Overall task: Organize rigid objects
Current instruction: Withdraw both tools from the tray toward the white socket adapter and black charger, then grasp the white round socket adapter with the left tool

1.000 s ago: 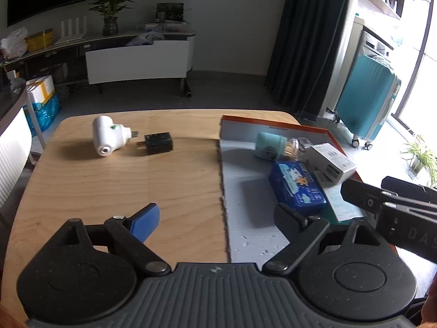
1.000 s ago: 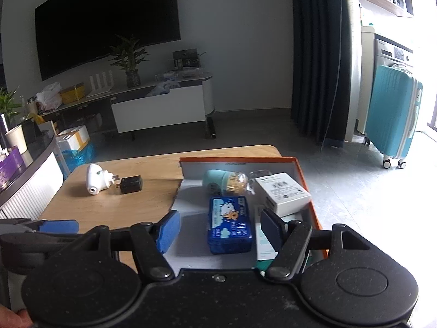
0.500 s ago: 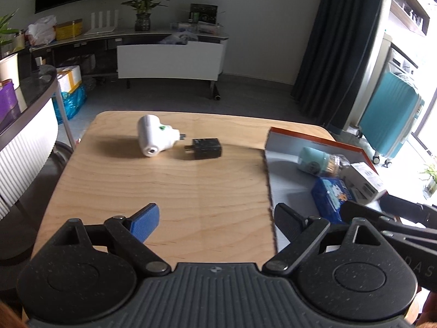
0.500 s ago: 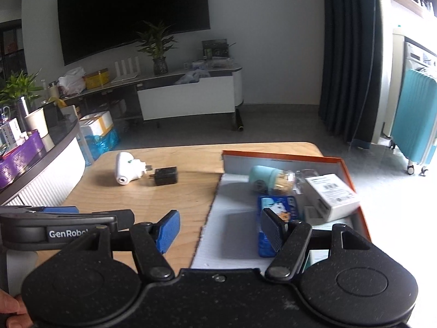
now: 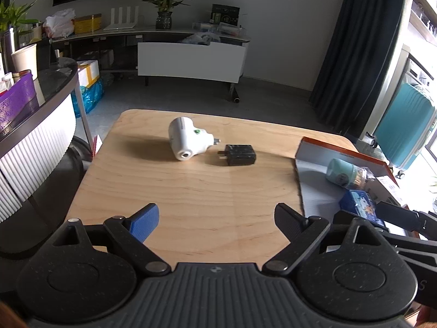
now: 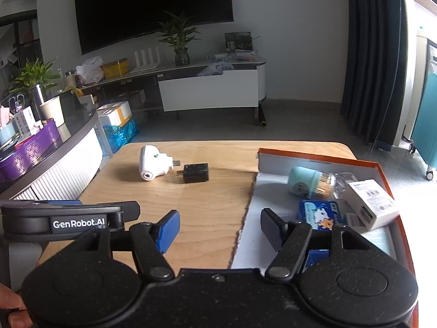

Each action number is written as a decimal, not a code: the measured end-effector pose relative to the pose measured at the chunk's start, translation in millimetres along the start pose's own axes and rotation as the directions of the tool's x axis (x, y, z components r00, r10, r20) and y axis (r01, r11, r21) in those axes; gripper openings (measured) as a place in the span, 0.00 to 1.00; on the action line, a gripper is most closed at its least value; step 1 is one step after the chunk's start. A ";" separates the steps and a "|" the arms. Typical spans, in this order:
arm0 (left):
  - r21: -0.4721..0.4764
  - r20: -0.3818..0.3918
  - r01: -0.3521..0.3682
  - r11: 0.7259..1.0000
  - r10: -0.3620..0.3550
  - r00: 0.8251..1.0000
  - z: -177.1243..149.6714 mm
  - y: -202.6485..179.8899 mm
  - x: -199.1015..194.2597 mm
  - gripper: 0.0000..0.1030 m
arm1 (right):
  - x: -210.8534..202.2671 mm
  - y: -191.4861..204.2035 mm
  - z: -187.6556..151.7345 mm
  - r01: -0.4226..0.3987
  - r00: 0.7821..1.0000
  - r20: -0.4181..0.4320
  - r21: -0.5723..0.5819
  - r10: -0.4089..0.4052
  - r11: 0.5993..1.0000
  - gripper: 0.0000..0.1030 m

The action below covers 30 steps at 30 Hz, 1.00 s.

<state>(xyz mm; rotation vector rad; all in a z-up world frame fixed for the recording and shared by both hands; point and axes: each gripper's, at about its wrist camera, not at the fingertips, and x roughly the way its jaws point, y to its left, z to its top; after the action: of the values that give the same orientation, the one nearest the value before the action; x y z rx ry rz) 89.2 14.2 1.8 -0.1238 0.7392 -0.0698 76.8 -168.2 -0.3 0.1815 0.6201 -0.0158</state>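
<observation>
A white plug-in device [image 5: 187, 142] [image 6: 153, 163] and a black charger [image 5: 239, 155] [image 6: 195, 173] lie side by side at the far middle of the wooden table [image 5: 191, 196]. An orange-rimmed tray [image 6: 322, 158] [image 5: 341, 151] at the right holds a mint bottle [image 6: 306, 181] [image 5: 342, 173], a blue tin [image 6: 319, 214] [image 5: 360, 207] and a white box [image 6: 370, 202]. My left gripper [image 5: 217, 218] is open and empty over the near table. My right gripper [image 6: 220, 227] is open and empty at the tray's left edge.
A curved counter with a purple box [image 6: 30, 147] stands left of the table. A low TV bench with plants [image 5: 164, 31] runs along the far wall. A teal suitcase [image 5: 404, 134] and dark curtain [image 6: 374, 54] stand at the right.
Both grippers have swung left, away from the tray toward the table's middle. The plug-in device and charger now sit nearer the centre of both views. Both stay open.
</observation>
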 end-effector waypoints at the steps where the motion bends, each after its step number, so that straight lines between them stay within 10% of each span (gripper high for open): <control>1: -0.003 0.000 -0.003 1.000 0.003 1.000 0.5 2.0 0.5 0.91 | 1.7 1.5 0.4 -0.003 1.000 -0.002 -0.002 0.003 1.000 0.76; 30: 0.038 0.017 -0.013 0.999 0.013 1.000 48.8 43.1 108.6 1.00 | 66.6 15.5 15.1 -0.059 0.997 -0.044 -0.026 0.058 0.998 0.78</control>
<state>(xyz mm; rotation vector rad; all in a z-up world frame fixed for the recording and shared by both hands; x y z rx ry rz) 203.0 49.5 -40.9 -0.0835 0.7212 -0.0700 140.9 -152.9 -24.2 0.1739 0.6573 0.0530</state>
